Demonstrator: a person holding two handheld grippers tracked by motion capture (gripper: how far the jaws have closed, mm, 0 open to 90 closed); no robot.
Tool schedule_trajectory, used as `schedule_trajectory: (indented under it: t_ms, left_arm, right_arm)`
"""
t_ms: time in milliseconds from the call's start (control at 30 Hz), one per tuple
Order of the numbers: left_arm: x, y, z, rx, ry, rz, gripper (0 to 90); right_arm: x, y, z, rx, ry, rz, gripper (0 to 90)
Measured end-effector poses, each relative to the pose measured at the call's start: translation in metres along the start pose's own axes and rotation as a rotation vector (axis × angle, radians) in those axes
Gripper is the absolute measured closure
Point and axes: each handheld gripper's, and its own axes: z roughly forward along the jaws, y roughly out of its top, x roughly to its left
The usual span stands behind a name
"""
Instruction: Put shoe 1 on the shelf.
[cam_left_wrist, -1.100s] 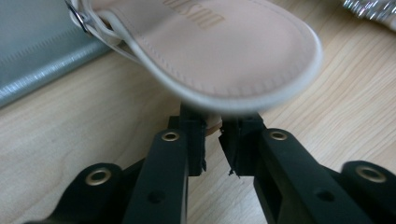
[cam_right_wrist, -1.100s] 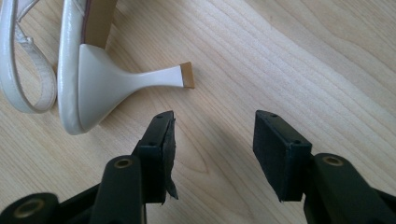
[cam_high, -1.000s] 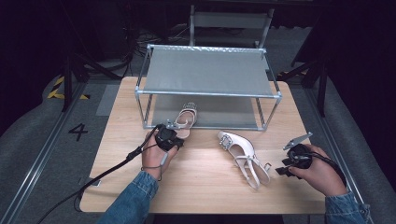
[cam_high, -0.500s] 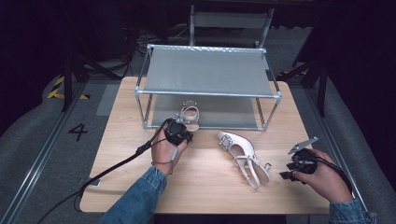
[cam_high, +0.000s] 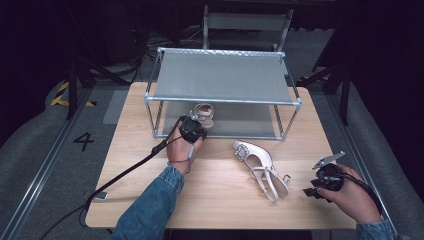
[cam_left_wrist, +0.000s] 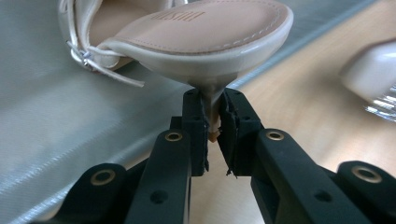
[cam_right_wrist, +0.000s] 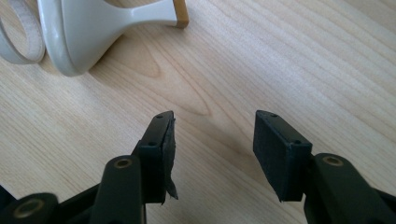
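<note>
My left gripper (cam_left_wrist: 212, 133), jaws clamped on the heel of one cream sandal (cam_left_wrist: 196, 35), holds it at the rack's lower shelf (cam_left_wrist: 56, 107), while my right gripper (cam_right_wrist: 212, 151) hangs open and empty near the second sandal (cam_high: 260, 167) waiting on the table (cam_high: 220, 192), the front rail (cam_high: 222, 101) overhead.

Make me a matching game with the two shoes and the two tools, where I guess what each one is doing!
Things:
1. left tool
2. right tool
3. shoe by the rack
4. white shoe

States:
A. lying on the wooden table
B. open, holding nothing
C. held by its heel, over the rack's grey lower shelf
D. shut on a heel

Pairs: 1-D, 2-B, 3-C, 4-A
</note>
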Motion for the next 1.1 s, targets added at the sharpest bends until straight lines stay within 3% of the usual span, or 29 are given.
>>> schedule_trajectory:
  t_ms: [167,400,733,933,1100]
  left_arm:
    - [0.010,0.003,0.010,-0.006,0.003,-0.014,80.7]
    - [0.018,0.006,0.023,0.003,0.044,-0.043,80.7]
    - [0.022,0.004,0.038,0.009,0.058,-0.024,80.5]
    - [0.023,0.002,0.037,0.004,0.082,-0.015,79.6]
    - [0.020,0.001,0.025,0.000,0.073,-0.028,69.9]
  right_arm:
    - [0.001,-0.002,-0.001,-0.003,0.000,0.008,49.8]
    - [0.004,-0.005,-0.002,-0.002,0.001,0.014,49.7]
    - [0.002,-0.013,-0.004,-0.004,-0.003,0.035,49.6]
    - [0.002,-0.011,-0.004,-0.010,0.002,0.030,49.6]
    - [0.002,-0.006,-0.004,-0.011,0.003,0.017,49.6]
